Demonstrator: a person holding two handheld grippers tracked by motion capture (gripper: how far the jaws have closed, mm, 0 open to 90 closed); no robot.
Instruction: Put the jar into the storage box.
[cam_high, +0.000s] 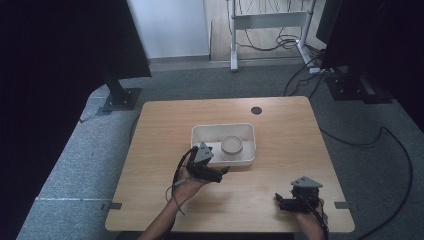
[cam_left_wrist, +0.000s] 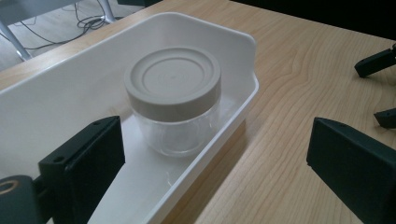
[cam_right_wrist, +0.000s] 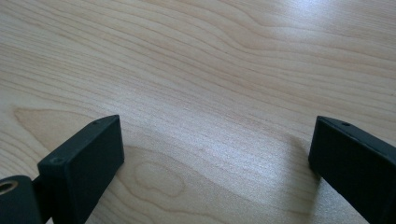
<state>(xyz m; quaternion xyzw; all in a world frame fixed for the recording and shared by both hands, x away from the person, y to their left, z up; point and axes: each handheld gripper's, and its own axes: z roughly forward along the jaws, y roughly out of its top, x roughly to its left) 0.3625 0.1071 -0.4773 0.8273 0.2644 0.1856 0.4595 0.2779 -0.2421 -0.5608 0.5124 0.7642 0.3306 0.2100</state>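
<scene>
Wooden table (cam_high: 280, 150) carries a white tray (cam_high: 197, 136) at its centre. Inside the tray, toward its right end, a clear jar (cam_high: 232, 145) with a beige lid stands upright. Left gripper (cam_high: 222, 172) is released, jaws spread at the tray's near edge. Right gripper (cam_high: 278, 200) is released over bare wood, near right.

Lidded jar sitting in a white tray

A small clear jar (cam_left_wrist: 173, 109) with a flat beige screw lid is standing upright inside the white tray (cam_left_wrist: 238, 42), toward the tray's right end in the high view, close to the near wall. The lid is sitting closed on top, and the glass body is looking empty. The tray is resting on the wooden table (cam_high: 280, 145), near its middle.
</scene>
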